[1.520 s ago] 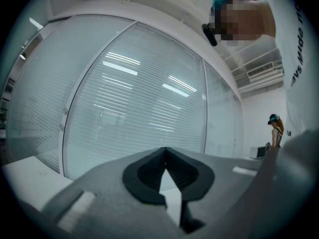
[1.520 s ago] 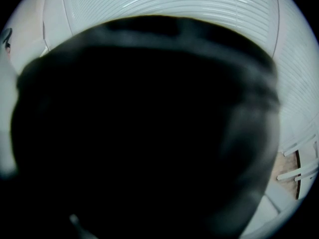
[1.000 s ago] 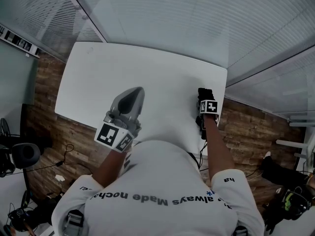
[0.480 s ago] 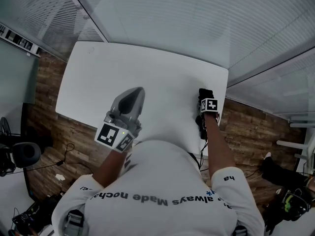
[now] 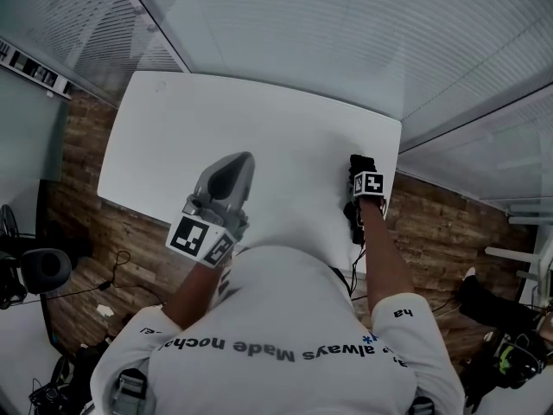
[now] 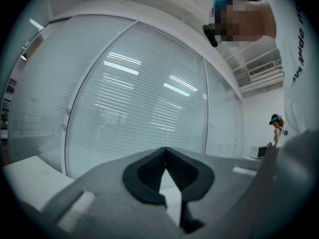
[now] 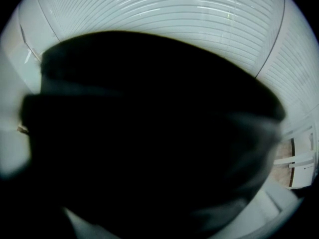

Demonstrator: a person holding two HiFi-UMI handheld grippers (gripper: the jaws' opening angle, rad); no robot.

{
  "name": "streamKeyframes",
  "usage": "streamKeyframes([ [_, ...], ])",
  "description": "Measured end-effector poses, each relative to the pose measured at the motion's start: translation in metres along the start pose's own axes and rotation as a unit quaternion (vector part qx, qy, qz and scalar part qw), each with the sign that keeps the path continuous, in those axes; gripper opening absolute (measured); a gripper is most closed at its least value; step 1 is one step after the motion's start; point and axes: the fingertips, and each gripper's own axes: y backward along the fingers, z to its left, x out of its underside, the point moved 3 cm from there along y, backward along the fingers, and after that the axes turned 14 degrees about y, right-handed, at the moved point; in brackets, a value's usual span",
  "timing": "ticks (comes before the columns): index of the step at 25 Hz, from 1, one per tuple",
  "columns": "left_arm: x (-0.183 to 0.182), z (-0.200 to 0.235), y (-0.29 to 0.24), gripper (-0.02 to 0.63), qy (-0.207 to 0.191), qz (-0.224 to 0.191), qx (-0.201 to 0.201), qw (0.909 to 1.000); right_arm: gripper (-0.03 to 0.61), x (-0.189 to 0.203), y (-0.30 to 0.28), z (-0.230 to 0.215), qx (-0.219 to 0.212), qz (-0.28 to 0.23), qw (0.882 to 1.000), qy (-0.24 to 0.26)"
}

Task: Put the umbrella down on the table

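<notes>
Head view looked steeply down on a white rectangular worktop (image 5: 173, 137) set on a brown wood-patterned floor (image 5: 86, 223), with glass walls backed by pale slatted blinds (image 5: 346, 41) beyond it. The person's white long-sleeved shirt with dark lettering (image 5: 285, 318) filled the lower part of that view.

The grey left gripper (image 5: 239, 162) hung over the near edge of the worktop, its black-and-white marker cube (image 5: 200, 239) towards the person. In the left gripper view its two dark-padded jaws were pressed together at the tips, leaving only a small tapering slot below through which the pale worktop showed; nothing sat between them. Far off at that view's right edge stood another person (image 6: 275, 128).

The black right gripper (image 5: 362, 168) sat at the worktop's right side, near the near right corner, with its own marker cube (image 5: 369, 184) facing up. The right gripper view was almost wholly filled by the black folded umbrella (image 7: 149, 133), a dark mass close against the camera, with only blinds and a strip of pale worktop showing round it. That mass covered the jaws, so whether they were spread or clamped could not be told. In the head view the umbrella showed only as a dark bundle at the front of the right gripper, over the worktop's right edge; whether it touched the surface could not be made out.
</notes>
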Motion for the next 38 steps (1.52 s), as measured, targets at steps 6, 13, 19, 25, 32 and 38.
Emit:
streamKeyframes([
  [6, 0.000, -0.003, 0.001, 0.003, 0.001, 0.000, 0.002, 1.0000, 0.285, 0.001, 0.004, 0.000, -0.001, -0.001, 1.000, -0.004],
  [13, -0.001, -0.005, 0.003, 0.003, 0.001, -0.002, 0.005, 1.0000, 0.291, 0.003, 0.011, 0.001, -0.001, -0.008, 1.000, -0.005],
  [19, 0.001, -0.004, 0.001, 0.003, 0.003, -0.001, 0.008, 1.0000, 0.305, 0.001, 0.022, 0.005, -0.009, -0.040, 0.999, -0.011],
  [25, 0.005, -0.004, -0.001, 0.003, 0.006, 0.000, 0.011, 0.9999, 0.327, -0.003, 0.046, 0.006, -0.004, -0.104, 0.994, -0.012],
  [32, 0.005, -0.003, -0.004, 0.003, 0.005, 0.005, 0.011, 0.9999, 0.307, -0.011, 0.090, 0.014, 0.014, -0.171, 0.985, 0.008],
  [38, 0.009, -0.008, -0.008, 0.003, 0.005, 0.006, 0.016, 0.9998, 0.278, -0.017, 0.133, 0.024, 0.025, -0.238, 0.970, 0.033],
])
